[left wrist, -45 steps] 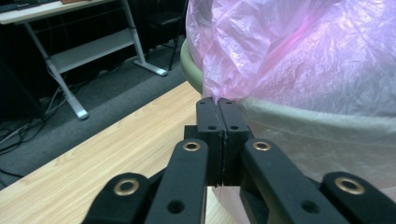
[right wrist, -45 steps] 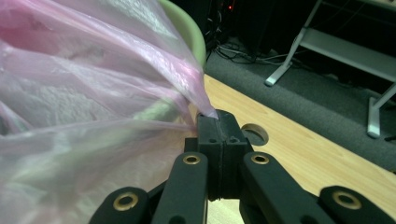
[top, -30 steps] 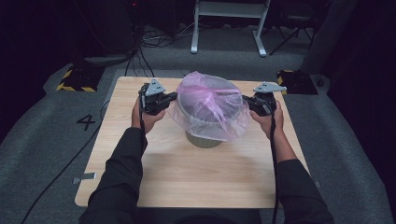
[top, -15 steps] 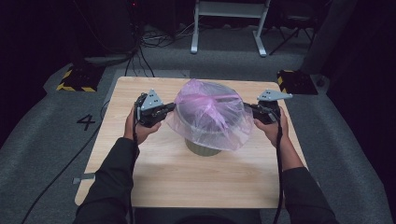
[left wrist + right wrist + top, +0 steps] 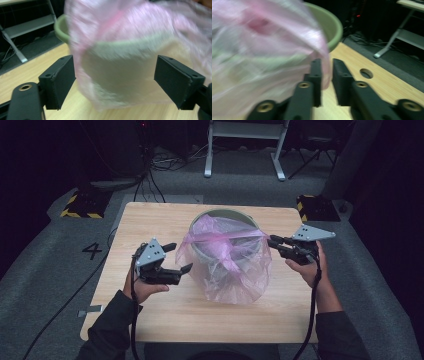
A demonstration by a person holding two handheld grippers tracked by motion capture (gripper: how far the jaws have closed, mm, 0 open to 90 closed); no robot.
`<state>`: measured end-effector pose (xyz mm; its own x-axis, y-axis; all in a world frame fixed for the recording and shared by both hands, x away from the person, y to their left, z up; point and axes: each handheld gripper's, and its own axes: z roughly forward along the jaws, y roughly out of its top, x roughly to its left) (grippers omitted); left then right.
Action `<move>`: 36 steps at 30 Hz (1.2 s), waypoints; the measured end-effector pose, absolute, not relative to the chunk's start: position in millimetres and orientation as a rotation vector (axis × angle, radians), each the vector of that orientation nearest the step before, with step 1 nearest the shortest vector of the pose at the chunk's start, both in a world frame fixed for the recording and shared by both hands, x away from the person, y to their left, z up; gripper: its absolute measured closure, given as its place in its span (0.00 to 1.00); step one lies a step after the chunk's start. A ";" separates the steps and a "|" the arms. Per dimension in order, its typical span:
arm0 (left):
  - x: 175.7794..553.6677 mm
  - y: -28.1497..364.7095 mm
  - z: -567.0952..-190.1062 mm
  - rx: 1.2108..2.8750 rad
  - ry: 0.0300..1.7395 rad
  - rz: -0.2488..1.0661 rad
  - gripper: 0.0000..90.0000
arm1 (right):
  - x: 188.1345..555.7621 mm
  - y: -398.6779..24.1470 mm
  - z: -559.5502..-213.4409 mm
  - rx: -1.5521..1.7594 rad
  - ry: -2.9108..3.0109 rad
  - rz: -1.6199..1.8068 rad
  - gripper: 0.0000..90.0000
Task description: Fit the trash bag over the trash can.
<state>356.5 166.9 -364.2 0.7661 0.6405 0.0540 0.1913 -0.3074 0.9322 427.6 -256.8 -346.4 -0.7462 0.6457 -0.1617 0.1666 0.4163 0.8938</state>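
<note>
While the pink bag point(image 5: 227, 262) hangs over the green bin point(image 5: 223, 218) in the middle of the table point(image 5: 150, 220), both grippers stand beside the bin, one at each side. The left gripper point(image 5: 180, 257) is to the left of the bin, near its lower wall, and its jaws are wide open with nothing pressed between them; in the left gripper view the bag-covered bin wall lies straight ahead, beyond the two pads. The right gripper point(image 5: 272, 242) is at the right of the bin, close to the rim, and it is the nearer one to the bag. Its jaws have just been opening, and in the right gripper view a fold of the bag point(image 5: 325, 72) hangs in the narrow gap between them; whether the pads pinch it I cannot tell. The bin stands upright, so its long axis is vertical and the bag edge must go down along the wall. Compared with one second ago, the bag is no longer stretched like a dome above the bin but draped over its sides, the left jaws have just been opening and have let it go, and the left gripper is lower and farther from the bin.
</note>
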 end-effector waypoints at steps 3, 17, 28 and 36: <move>352.6 158.8 -369.7 1.867 0.641 0.490 0.19 | 422.7 -255.5 -339.9 0.631 2.175 1.307 0.58; 341.8 127.5 -392.0 1.942 0.589 0.417 0.18 | 447.7 -202.9 -307.8 0.373 2.324 1.195 0.52; 359.4 115.0 -407.9 1.984 0.616 0.570 0.45 | 473.8 -196.5 -316.5 0.467 2.346 1.137 0.98; 373.3 121.8 -409.7 1.969 0.614 0.659 1.00 | 482.4 -212.3 -312.2 0.641 2.249 1.218 1.00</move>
<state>373.3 121.8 -409.7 0.7299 0.6546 0.1968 0.1501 -0.4344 0.8881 482.4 -212.3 -312.2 -0.7644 0.6122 -0.2020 0.1653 0.4889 0.8565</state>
